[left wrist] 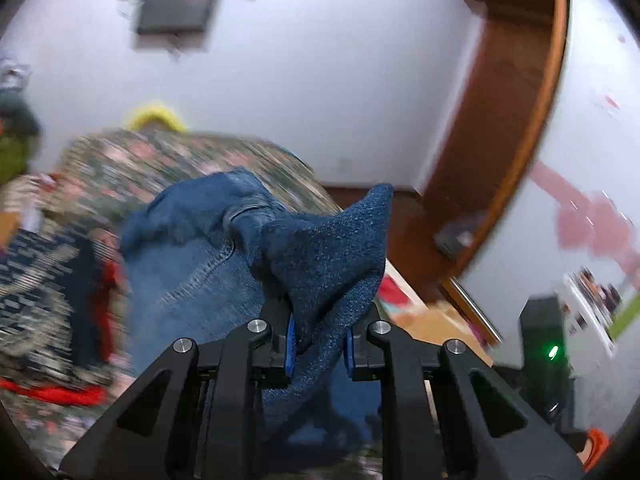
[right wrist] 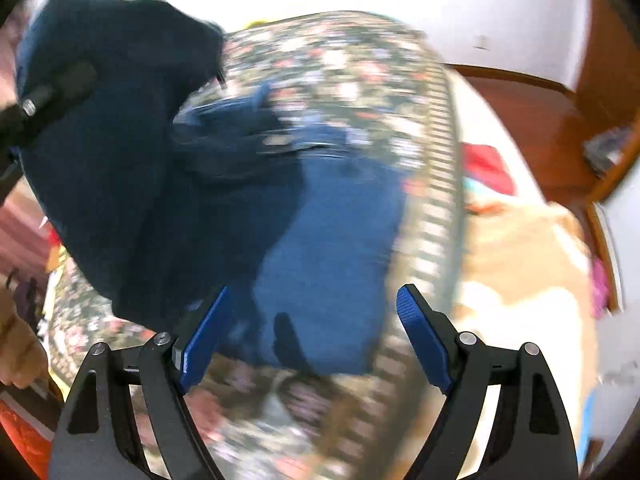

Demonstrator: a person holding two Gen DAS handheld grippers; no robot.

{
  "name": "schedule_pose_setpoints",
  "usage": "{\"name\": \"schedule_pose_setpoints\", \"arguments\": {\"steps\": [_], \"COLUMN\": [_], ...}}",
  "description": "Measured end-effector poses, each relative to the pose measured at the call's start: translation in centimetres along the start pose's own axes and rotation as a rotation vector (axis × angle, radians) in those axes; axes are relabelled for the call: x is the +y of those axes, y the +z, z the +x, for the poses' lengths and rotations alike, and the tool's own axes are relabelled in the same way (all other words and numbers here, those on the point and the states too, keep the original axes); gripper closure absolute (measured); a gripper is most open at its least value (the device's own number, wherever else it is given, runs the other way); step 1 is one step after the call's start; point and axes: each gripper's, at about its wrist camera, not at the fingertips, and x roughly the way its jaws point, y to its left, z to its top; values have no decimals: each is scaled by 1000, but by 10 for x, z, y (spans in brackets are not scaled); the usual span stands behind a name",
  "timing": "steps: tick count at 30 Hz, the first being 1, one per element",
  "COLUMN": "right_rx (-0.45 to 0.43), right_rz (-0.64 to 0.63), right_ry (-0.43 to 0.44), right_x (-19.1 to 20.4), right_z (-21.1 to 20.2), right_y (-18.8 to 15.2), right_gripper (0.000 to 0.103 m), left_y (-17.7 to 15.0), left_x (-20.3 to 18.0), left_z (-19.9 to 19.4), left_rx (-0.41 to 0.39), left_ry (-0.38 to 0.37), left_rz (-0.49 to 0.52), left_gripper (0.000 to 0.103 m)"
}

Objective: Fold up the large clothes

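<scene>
From the left wrist, the left tool (left wrist: 320,344) is clamped on a bunched corner of the blue denim garment (left wrist: 320,264), lifting that end clear of the bed with the dark floral bedspread (left wrist: 188,156), probably so it can be carried over into a fold. The tool tilts somewhat downward, and cloth spills up and forward from its blue pads.

From the right wrist, the right tool (right wrist: 314,328) points steeply down over the same denim (right wrist: 332,240) lying on the floral bedspread (right wrist: 352,64). Its jaws stand wide apart, gripping nothing, seemingly ready to take an edge. The raised part hangs dark at upper left.
</scene>
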Motion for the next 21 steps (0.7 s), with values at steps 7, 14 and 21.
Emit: {"name": "schedule_pose_setpoints", "arguments": {"steps": [7, 14, 21], "right_rx": [23, -18, -89], "right_rz": [142, 165, 125], "right_ry": [-53, 18, 90], "right_x": [-65, -68, -46], "right_z": [-16, -28, -44], "right_y": [-36, -43, -29], "right_gripper": [21, 21, 21], "left_y": [-69, -81, -61], "left_x": [-49, -63, -40], "left_z": [71, 40, -27], "left_rx": [316, 371, 229], "left_ry": [-65, -69, 30], "left_rz": [163, 263, 272], "left_gripper": [86, 56, 36]}}
